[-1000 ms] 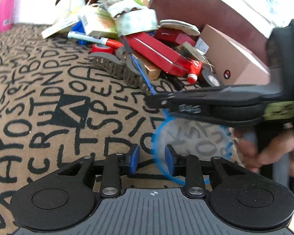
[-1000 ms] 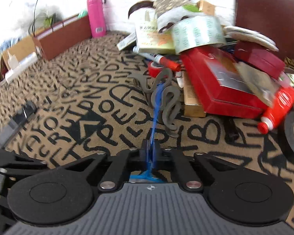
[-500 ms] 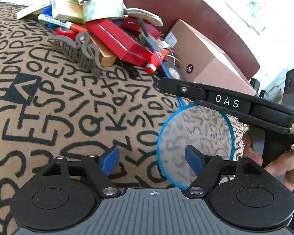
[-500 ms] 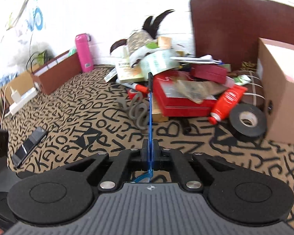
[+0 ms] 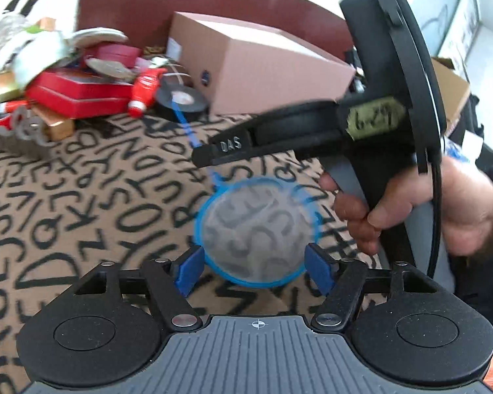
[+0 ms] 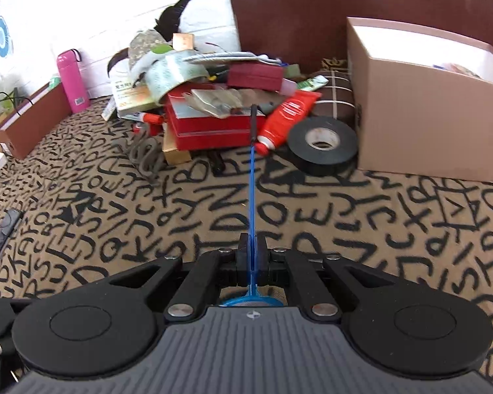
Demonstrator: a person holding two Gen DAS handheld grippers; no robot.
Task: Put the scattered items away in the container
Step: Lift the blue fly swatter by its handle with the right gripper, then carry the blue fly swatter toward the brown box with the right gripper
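A small blue racket hangs above the lettered carpet, its round net head (image 5: 256, 229) toward me and its thin shaft (image 6: 252, 190) pointing at the clutter pile. My right gripper (image 6: 252, 256) is shut on the shaft just above the head; from the left wrist it shows side-on (image 5: 200, 159), held by a hand (image 5: 410, 203). My left gripper (image 5: 253, 272) stands wide with its jaws closing. The net head sits between the blue pads (image 5: 189, 269), and I see no firm press on it. The pink-brown cardboard box (image 6: 427, 124) stands open-topped at the right.
A heap of items lies ahead: a red flat box (image 6: 213, 124), a red tube (image 6: 286, 118), a black tape roll (image 6: 322, 146), a clear tape roll (image 6: 177, 72). A pink bottle (image 6: 72, 82) and a brown tray (image 6: 33, 121) line the left wall. A dark headboard (image 6: 295, 16) backs the box.
Both views have swung right, from the pile toward the cardboard box. The left jaws spread from narrow to wide around the net head. The right gripper kept its hold on the shaft.
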